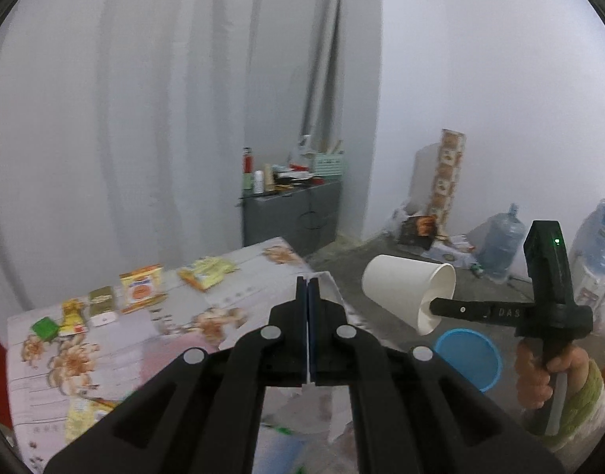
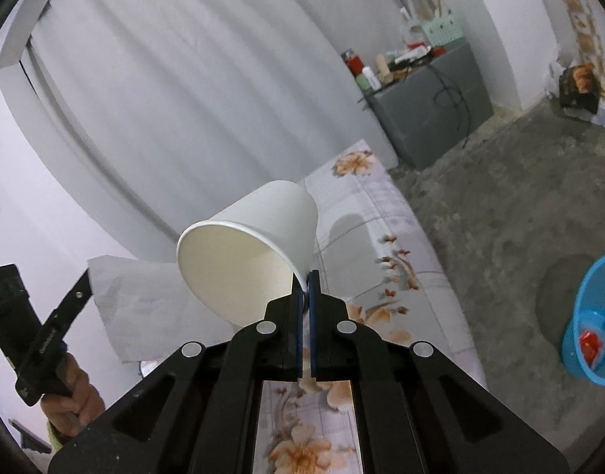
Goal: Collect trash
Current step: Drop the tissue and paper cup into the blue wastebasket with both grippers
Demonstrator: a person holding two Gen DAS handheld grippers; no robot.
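My left gripper (image 1: 308,286) is shut on a thin white paper napkin (image 1: 329,286). In the right wrist view the napkin (image 2: 136,308) hangs as a flat sheet from the left gripper (image 2: 85,279), which a hand holds. My right gripper (image 2: 305,288) is shut on the rim of a white paper cup (image 2: 255,245) lying on its side in the air, mouth toward the camera. The left wrist view shows the cup (image 1: 405,292) pinched by the right gripper (image 1: 432,308) above a blue bin (image 1: 468,355). That bin (image 2: 590,316) stands on the floor with a red wrapper inside.
A table with a floral cloth (image 1: 104,355) carries an orange packet (image 1: 142,286), a yellow wrapper (image 1: 207,270), a green box (image 1: 45,328) and other small packets. Beyond it stand a grey cabinet (image 1: 294,213) with clutter on top and water jugs (image 1: 500,245) on the concrete floor.
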